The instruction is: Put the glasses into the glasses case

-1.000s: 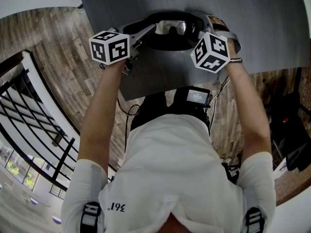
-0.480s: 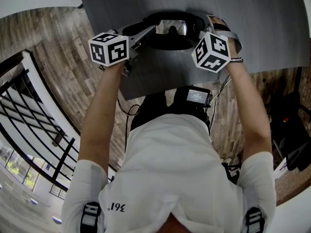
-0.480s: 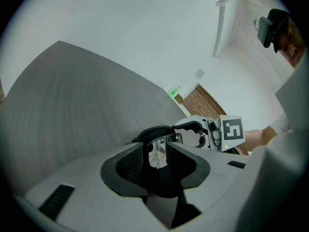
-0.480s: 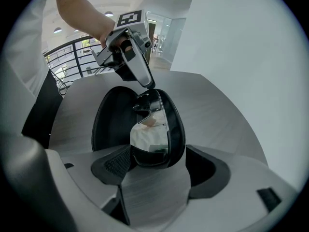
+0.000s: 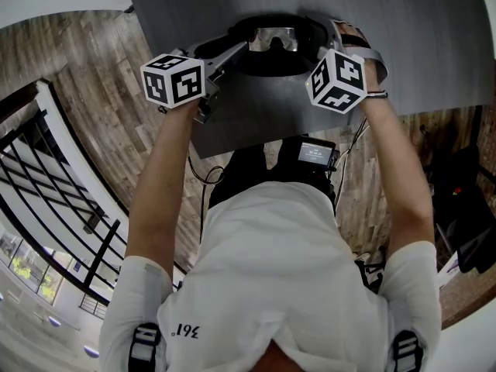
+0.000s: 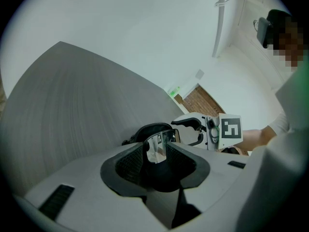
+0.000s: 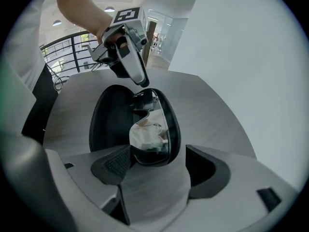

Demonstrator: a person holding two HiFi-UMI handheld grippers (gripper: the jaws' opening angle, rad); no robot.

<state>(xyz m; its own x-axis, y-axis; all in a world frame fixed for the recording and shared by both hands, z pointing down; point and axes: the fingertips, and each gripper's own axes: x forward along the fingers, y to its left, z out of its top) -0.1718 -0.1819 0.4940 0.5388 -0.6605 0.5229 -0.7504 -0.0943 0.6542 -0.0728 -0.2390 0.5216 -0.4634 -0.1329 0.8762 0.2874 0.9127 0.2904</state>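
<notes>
A white short-sleeved T-shirt (image 5: 271, 262) carries a dark 361 print and black strap buckles (image 5: 143, 346) at both shoulders. A thin dark wristband (image 5: 377, 95) sits just behind the right gripper (image 7: 159, 170). That and the left gripper (image 6: 157, 166) are pale grey with black-and-white marker cubes (image 5: 336, 80); behind both, a small black device (image 5: 314, 154) with a lit screen trails cables (image 5: 203, 179).

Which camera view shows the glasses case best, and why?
The right gripper view: the glasses case lies open, nearly whole, with the glasses in it. The head view shows it small and partly covered; the left gripper view shows only its dark edge behind the glasses.
</notes>
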